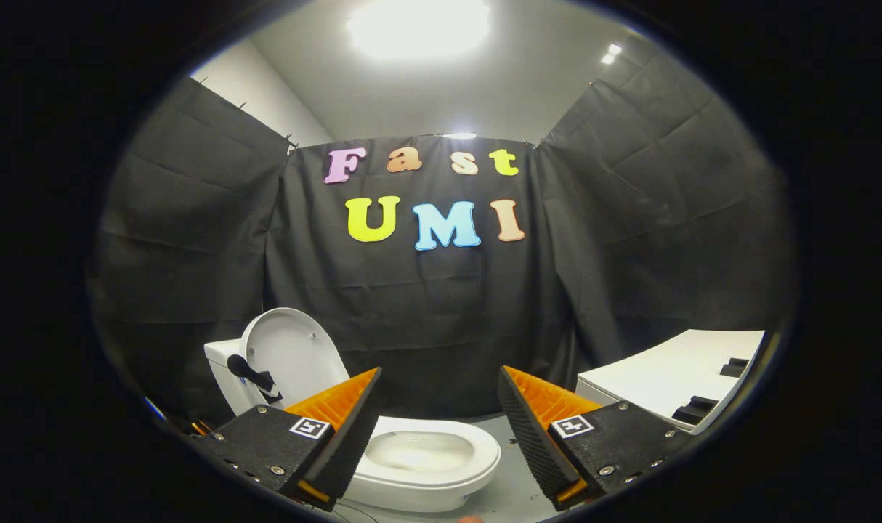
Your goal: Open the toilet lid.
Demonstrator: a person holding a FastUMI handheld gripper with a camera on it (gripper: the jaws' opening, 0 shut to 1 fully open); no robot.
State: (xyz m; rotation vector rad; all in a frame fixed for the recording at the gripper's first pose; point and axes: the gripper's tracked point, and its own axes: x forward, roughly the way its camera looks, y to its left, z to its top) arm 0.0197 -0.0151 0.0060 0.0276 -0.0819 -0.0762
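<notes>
gripper [439, 414] fingers stood wide apart, gripping nothing; ribbed wedge pads [528, 436]. smooth glossy oval toilet bowl [441, 465] sat between and just beyond them. rounded toilet lid [290, 356] stood raised, beyond the left finger, against the tank [223, 370].

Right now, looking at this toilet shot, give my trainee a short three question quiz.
1. True or false: the toilet lid is down over the bowl.
2. What are the tongs doing? A) open, holding nothing B) shut on the lid C) shut on the seat
3. Fill in: the white panel sits beyond the ____ finger of the tongs.

Key: 1 false, the lid stands raised against the tank. 2 A. 3 right.
</notes>
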